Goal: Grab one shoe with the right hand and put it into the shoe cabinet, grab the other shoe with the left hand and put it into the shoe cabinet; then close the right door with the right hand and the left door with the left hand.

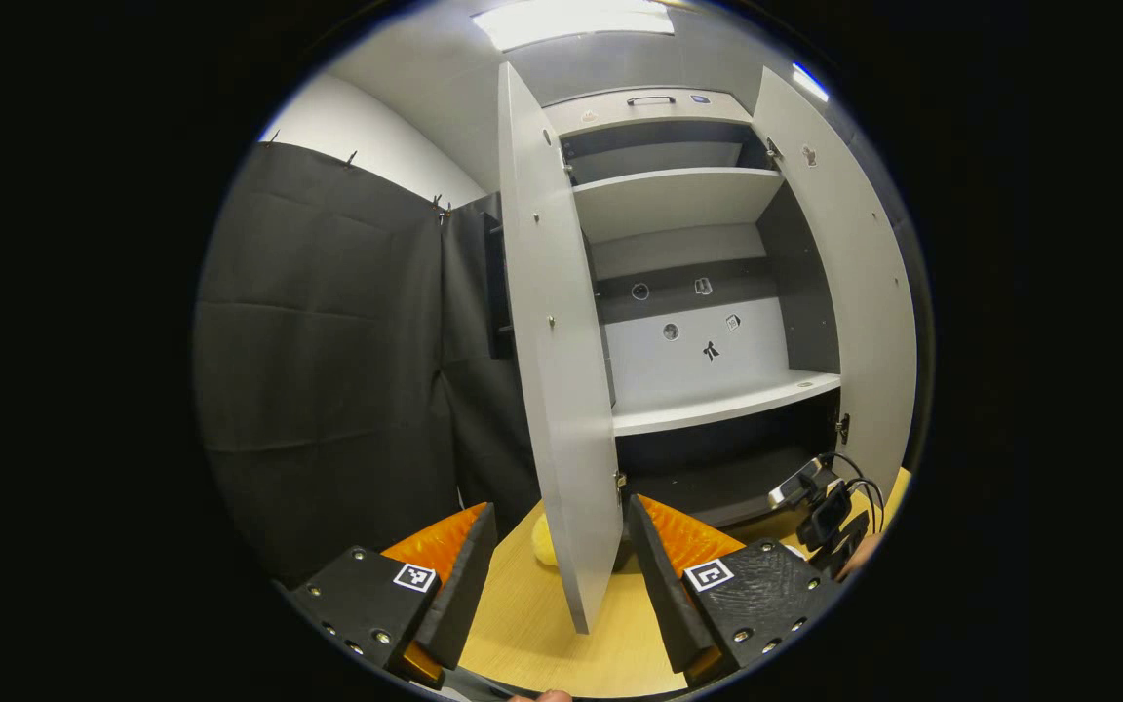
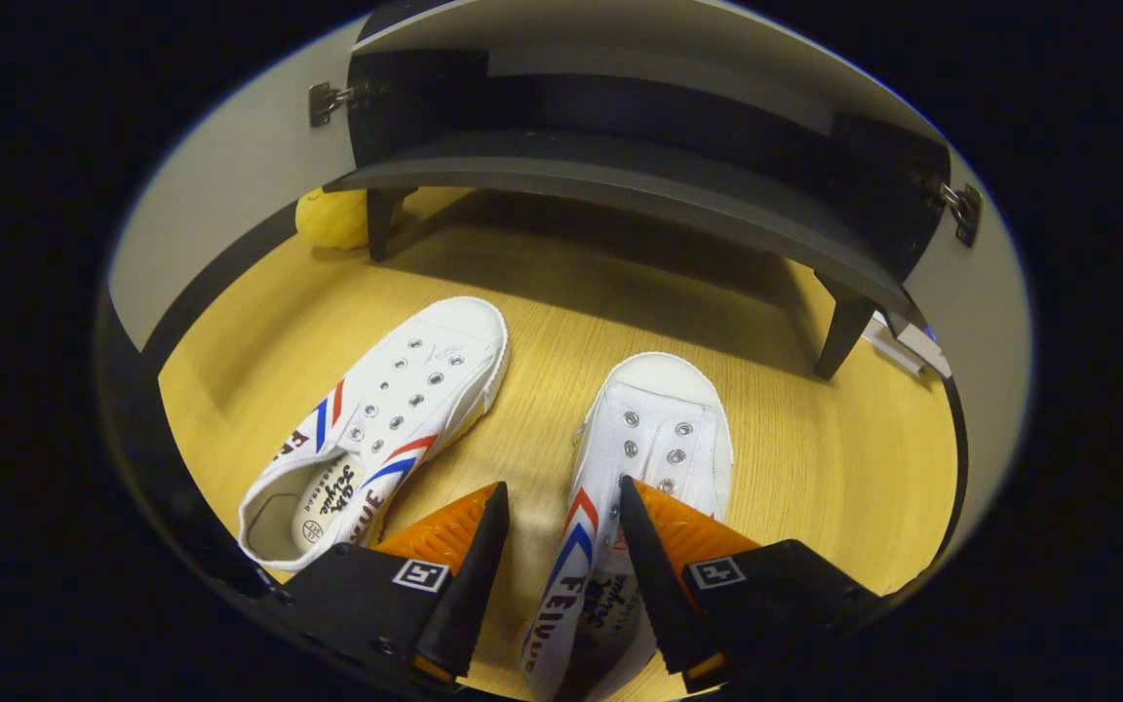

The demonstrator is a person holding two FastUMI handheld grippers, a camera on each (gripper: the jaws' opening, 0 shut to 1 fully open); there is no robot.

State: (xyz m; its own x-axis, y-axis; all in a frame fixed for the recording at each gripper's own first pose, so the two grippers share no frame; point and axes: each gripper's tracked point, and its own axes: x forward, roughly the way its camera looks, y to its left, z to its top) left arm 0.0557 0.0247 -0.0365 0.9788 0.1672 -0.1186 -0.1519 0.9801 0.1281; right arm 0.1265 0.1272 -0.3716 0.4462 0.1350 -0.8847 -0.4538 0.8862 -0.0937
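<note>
Right tongs point(image 2: 556, 546): jaws spread, straddling the left side wall of the near shoe point(image 2: 654, 429) at its collar; one finger outside, one over the opening. Not clamped yet, cannot tell if either finger touches the canvas. Nothing held

To do the grab well, I judge: drop lower so the side wall sits deep between the fingers, close firmly on the rim near the heel, lift level, toe pointing at the cabinet

Far shoe point(image 2: 396, 409): ahead and left of the right tongs, lying angled on the surface point(image 2: 815, 458), apart from its mate. Beyond both, the cabinet point(image 2: 620, 166) on short legs, its dark bottom bay open. A yellow object point(image 2: 332, 216) sits by the left leg

Left tongs point(image 1: 554, 575): jaws wide apart, empty, held up off the surface. Edge of the left door point(image 1: 547, 322) stands straight ahead between the fingers, apart from them. Right door point(image 1: 864, 292) swung open to the right. Pale shelf point(image 1: 717, 405) bare, dark bay below it. Other gripper point(image 1: 820, 507) with its cables shows low right

Task barely begun: both shoes out, both doors open
</note>
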